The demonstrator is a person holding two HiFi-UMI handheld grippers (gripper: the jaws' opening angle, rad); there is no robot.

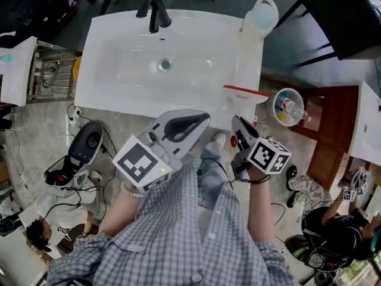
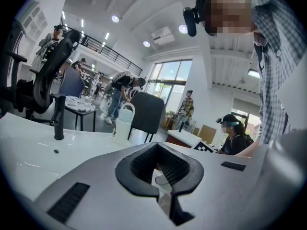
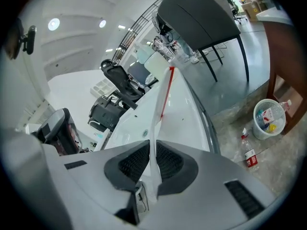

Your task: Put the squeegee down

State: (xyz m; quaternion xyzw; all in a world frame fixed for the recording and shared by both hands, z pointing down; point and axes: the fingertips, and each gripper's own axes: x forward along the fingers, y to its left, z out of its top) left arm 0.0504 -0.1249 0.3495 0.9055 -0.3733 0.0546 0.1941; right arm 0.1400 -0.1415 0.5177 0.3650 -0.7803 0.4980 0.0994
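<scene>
Jaws of the left gripper (image 1: pixel 202 120), smooth grey shells lined with black ribbed pads, are clenched tip to tip, leaving a hollow loop with nothing inside. Ahead of them spreads the glossy white sink (image 1: pixel 104 91), a rounded rectangular basin with a small round drain (image 1: pixel 165 65) and a matte black faucet (image 1: pixel 153 8) at its far side. Farther right, a translucent plastic jug (image 1: pixel 260 15) with a loop handle stands on the far corner.

The squeegee (image 1: pixel 245 92) has a thin, flat white handle. It runs between the ribbed pads of the right gripper (image 3: pixel 152 153), which grasp it firmly. Its head, a straight white bar edged with a red strip, sits just ahead of those jaw tips at the sink's near right rim; whether it touches cannot be told. To the right of these jaws, a round white mesh bin (image 1: pixel 275 103) stands on the speckled floor.
</scene>
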